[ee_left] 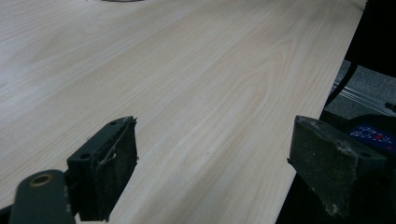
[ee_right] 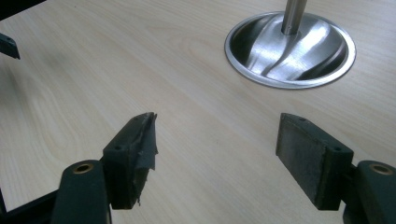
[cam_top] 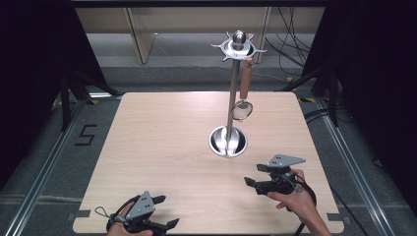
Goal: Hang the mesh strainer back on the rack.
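The left gripper (cam_top: 167,212) at 7 o'clock has jaws apart, empty; the right gripper (cam_top: 253,174) at 5 o'clock also; the stand (cam_top: 228,141) holds a strainer (cam_top: 242,109).

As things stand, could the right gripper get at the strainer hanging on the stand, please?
Probably yes: the right gripper is open, and only bare table lies between it and the strainer, which hangs free beside the stand.
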`<state>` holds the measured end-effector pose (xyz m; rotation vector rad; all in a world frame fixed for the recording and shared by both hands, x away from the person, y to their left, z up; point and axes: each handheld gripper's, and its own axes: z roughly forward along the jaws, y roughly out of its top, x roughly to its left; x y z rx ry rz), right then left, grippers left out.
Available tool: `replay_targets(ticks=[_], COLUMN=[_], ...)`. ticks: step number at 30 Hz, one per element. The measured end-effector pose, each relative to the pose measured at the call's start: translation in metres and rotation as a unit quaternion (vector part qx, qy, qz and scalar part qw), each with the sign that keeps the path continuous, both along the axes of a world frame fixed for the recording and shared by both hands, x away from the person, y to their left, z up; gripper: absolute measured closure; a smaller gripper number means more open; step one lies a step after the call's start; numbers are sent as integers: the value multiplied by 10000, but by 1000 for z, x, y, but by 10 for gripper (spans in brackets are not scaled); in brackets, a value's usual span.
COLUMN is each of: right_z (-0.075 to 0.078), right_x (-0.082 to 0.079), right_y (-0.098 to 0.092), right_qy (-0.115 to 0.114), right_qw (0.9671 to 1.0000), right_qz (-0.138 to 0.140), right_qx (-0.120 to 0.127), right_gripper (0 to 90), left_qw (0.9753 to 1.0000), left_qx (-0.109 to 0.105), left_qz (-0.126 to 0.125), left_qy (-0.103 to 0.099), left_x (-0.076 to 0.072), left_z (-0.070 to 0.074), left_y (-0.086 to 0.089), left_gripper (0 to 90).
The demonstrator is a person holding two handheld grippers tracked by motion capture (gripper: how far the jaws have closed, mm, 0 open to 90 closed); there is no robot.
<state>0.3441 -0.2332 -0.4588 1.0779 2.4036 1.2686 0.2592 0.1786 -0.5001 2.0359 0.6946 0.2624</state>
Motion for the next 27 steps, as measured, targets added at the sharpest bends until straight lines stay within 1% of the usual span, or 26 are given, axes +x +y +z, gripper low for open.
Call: replay_targets(ticks=[1,4,5,6,7,8,9,10,11,12,13,14,15,16,17,18,19,20,21,22,23,24,25,26,27], right_z=[0,-1,-1,-3,-3,-3,-4,-5,-7,-8,-9,-10,-11,-11,-12,-13,-13,-15,-15,-17,-17,-17,-17,-18,-18], right_x=[-3,-4,-6,-8,-7,-9,-12,-11,-12,-15,-14,-14,-16,-16,-18,-18,-21,-21,-21,-20,-23,-24,-23,-23,-26], right_y=[1,0,0,0,-1,-2,-1,-3,-2,-2,-3,-4,-3,-4,-3,-3,-2,-2,-3,-3,-2,-3,-4,-4,-3], right_qy=[112,50,77,93,-16,9,58,-38,30,91,-34,28,7,44,45,35,146,77,140,112,226,203,111,130,192], right_qw=[9999,9999,9999,9999,9999,10000,9998,9999,9999,9999,10000,10000,10000,10000,9999,10000,9998,9999,9999,9999,9997,9998,9999,9999,9997], right_qz=[-26,76,4,9,74,45,-30,49,62,-29,15,49,-5,34,-13,10,-29,-10,17,56,-10,-30,-25,-12,-119], right_qx=[64,79,86,128,93,85,161,108,141,143,83,60,82,70,94,50,110,115,79,83,78,67,36,56,80], right_gripper=[295,291,291,290,290,290,289,289,289,288,287,286,284,280,276,276,276,274,270,267,266,265,264,263,263], left_qw=[10000,10000,10000,10000,9999,9999,9999,9999,9999,10000,10000,10000,9999,9999,9999,9999,9999,9999,9999,9999,9999,9999,9999,9999,10000], left_qx=[9,-40,-25,35,-56,-37,52,43,19,66,47,50,18,17,28,14,-2,-1,2,24,17,38,100,109,86], left_qz=[13,29,5,-32,67,95,64,92,62,17,9,6,70,92,61,94,94,91,90,89,81,76,15,16,8], left_qy=[2,26,38,-13,98,90,111,103,115,11,17,35,101,85,122,108,95,93,92,95,101,75,-1,-8,-5], left_x=[0,-1,-1,1,0,0,1,0,0,1,1,1,0,0,0,0,0,0,0,0,0,0,1,1,1], left_z=[0,-1,0,0,-1,-1,-1,-1,-1,0,0,0,-1,-1,0,0,-1,-1,0,0,0,-1,0,-1,-1], left_y=[0,-1,0,1,0,0,1,1,0,1,1,1,0,0,1,1,1,1,1,1,0,0,1,1,1], left_gripper=[147,147,147,147,147,147,147,147,147,147,147,147,147,147,147,147,147,147,147,147,147,147,147,147,147])
